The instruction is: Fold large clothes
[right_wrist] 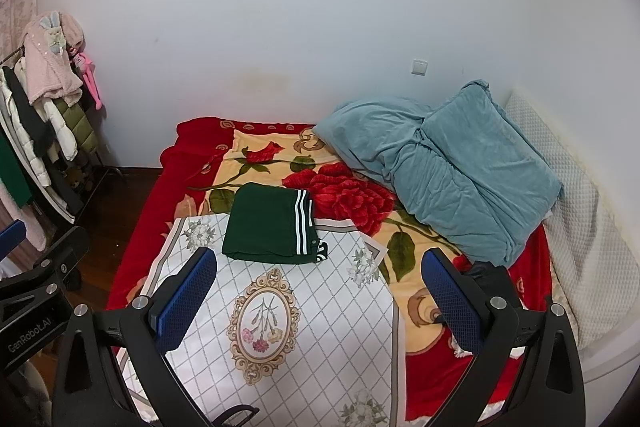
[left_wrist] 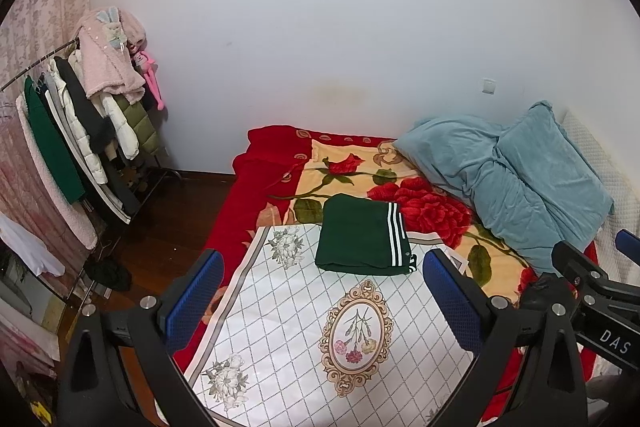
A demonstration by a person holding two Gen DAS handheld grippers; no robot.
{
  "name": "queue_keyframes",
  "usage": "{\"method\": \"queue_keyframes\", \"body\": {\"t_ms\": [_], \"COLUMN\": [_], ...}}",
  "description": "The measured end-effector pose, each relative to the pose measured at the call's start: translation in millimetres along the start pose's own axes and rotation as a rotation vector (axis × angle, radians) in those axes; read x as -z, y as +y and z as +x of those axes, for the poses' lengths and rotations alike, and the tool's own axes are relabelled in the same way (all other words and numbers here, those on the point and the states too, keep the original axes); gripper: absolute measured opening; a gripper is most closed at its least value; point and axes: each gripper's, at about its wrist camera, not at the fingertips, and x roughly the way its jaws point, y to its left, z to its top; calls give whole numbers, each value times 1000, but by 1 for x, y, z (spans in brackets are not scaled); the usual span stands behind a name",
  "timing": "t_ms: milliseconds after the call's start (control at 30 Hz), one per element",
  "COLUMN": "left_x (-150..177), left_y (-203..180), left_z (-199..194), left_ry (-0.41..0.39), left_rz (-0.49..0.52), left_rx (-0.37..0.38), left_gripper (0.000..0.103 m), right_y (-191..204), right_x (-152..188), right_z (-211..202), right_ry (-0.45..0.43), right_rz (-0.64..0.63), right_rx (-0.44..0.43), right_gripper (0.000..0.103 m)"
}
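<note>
Each gripper, left (left_wrist: 324, 301) and right (right_wrist: 322, 297), has black arms with silver screws. Finger pads (left_wrist: 194, 301) are blue and textured. White lettering marks the housings.

The right claw (right_wrist: 320, 307) hangs wide apart and empty above a white patterned cloth (right_wrist: 288, 339) on the bed (right_wrist: 136, 227). A folded green garment (right_wrist: 268, 223) lies on the cloth's far end.
</note>
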Motion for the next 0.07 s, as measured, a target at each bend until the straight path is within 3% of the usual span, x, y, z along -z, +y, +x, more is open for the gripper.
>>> {"method": "queue_keyframes", "body": {"t_ms": [67], "left_x": [0], "left_y": [0], "left_z": [0], "left_ry": [0], "left_rz": [1], "left_rx": [5], "left_gripper": [101], "right_y": [1], "right_x": [-2], "right_z": [1], "right_ry": [0], "right_rz": [-2], "right_rx": [-1], "right_gripper": [103]}}
